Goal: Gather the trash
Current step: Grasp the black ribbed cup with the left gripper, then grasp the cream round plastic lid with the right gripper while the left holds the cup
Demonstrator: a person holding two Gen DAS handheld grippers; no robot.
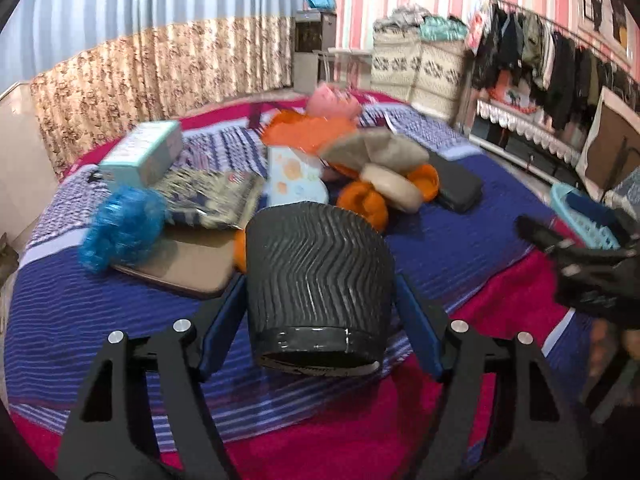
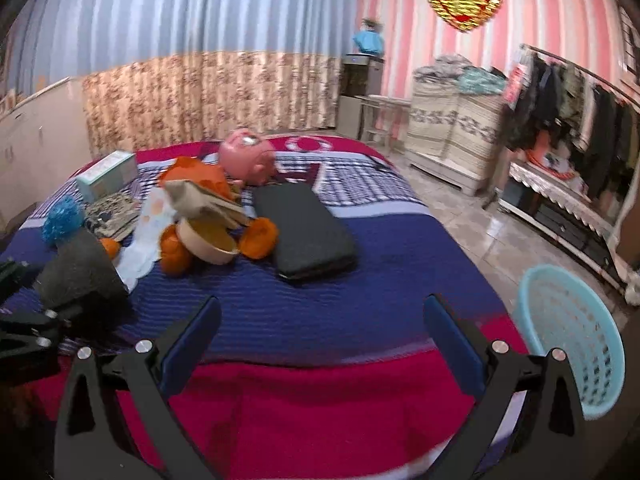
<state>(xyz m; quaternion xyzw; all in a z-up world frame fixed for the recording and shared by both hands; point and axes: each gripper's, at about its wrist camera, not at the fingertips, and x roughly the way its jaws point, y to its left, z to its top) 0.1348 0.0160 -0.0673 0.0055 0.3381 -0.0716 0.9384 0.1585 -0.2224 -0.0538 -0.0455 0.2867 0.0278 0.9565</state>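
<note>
Left gripper (image 1: 320, 312) brackets a black ribbed cup (image 1: 318, 280) lying on its side on the bed (image 1: 460, 240), open end toward the camera; the blue pads (image 1: 420, 328) sit at both flanks, nearly closed on it, but firm contact can't be confirmed. Approx. mid-pickup, judging by the pose. Right gripper (image 2: 322, 344) hangs w/ jaws wide, nothing between them. Turquoise basket (image 2: 572, 340), probably the trash bin, stands just right of its right finger, presumably kept near for the drop. Toys & clutter lie beyond the fingertips.
</note>
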